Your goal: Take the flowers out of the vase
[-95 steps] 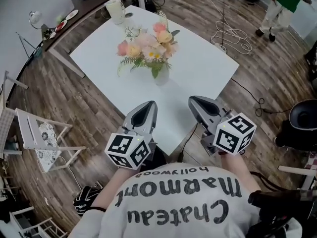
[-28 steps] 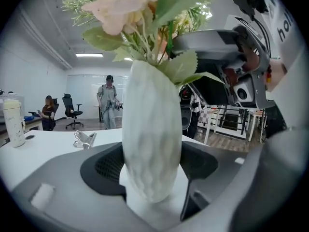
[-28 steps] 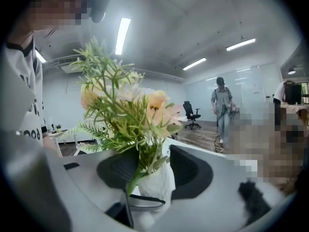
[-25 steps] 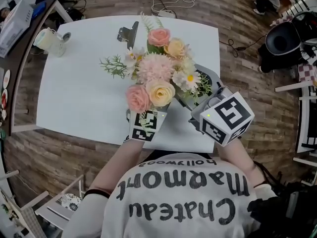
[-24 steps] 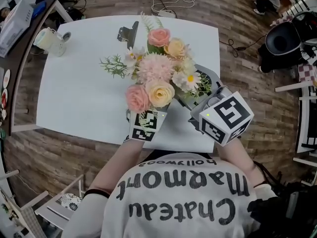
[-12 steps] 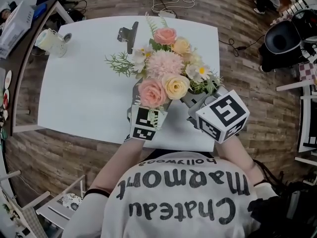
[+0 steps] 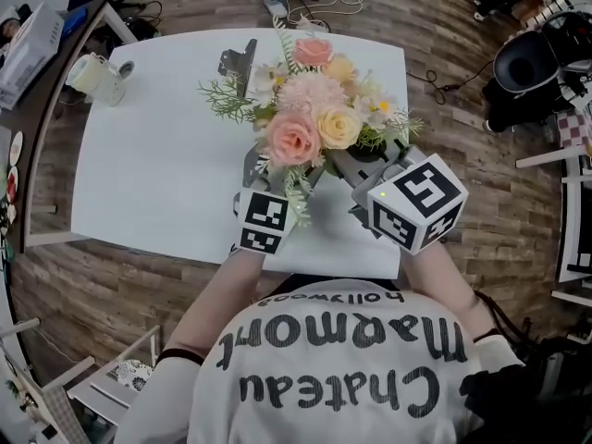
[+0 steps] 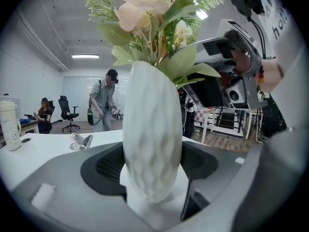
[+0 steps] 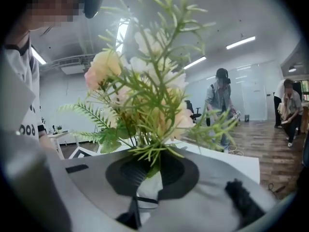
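A white textured vase [image 8: 152, 139] stands upright between the jaws of my left gripper [image 8: 152, 166], which is shut on its body. In the head view the vase is hidden under the bouquet of pink, peach and white flowers [image 7: 314, 123], with my left gripper [image 7: 276, 169] reaching beneath the blooms. My right gripper [image 7: 359, 162] comes in from the right, just above the vase's mouth. In the right gripper view its jaws are closing, and the green flower stems [image 9: 148, 161] rise from between the dark pads [image 9: 126, 174] of the right gripper [image 9: 149, 172].
The white table [image 7: 139, 174] carries a metal binder clip [image 7: 237, 63] and a pale mug [image 7: 97, 77] at its far left. Beyond the table are cables [image 7: 314, 3] on the wood floor, a person [image 8: 103, 103], and a black seat [image 7: 527, 72] at right.
The vase stood on the table with both grippers free at first. Over the last second the bouquet shifted up and right in the head view, and the right gripper drew in under the blooms.
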### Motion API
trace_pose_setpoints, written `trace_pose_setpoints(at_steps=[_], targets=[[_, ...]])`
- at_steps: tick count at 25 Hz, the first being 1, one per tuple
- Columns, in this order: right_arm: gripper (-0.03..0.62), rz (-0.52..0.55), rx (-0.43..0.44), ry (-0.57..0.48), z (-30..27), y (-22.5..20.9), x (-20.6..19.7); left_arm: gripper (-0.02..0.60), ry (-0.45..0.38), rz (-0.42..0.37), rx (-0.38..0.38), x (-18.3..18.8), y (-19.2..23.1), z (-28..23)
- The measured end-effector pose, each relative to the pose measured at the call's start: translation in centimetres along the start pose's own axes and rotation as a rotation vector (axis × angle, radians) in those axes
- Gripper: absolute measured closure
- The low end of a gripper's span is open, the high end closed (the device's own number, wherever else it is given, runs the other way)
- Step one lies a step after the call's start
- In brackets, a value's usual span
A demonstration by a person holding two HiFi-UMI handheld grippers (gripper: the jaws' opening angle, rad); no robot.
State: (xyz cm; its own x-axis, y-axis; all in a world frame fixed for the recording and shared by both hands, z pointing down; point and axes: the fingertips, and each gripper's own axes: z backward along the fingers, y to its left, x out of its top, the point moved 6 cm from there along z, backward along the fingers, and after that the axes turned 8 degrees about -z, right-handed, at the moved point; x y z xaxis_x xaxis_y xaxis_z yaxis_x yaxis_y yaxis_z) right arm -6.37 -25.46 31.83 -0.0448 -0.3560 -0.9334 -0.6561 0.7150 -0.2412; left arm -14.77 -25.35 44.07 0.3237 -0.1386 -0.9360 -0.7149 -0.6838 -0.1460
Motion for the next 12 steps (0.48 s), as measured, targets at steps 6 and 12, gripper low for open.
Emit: trace_pose_setpoints(at_steps=[6,12], targets=[[0.556,-0.046,0.001,-0.017,0.00,-0.21,-0.01,0.233,-0.048,-0.014,-0.035,-0.43,0.22,0.19],[0.559,-0.062,0.010,-0.043,0.27,0.10,0.33,0.232,-0.085,-0.029,-0.105,-0.86,0.54,0.46]])
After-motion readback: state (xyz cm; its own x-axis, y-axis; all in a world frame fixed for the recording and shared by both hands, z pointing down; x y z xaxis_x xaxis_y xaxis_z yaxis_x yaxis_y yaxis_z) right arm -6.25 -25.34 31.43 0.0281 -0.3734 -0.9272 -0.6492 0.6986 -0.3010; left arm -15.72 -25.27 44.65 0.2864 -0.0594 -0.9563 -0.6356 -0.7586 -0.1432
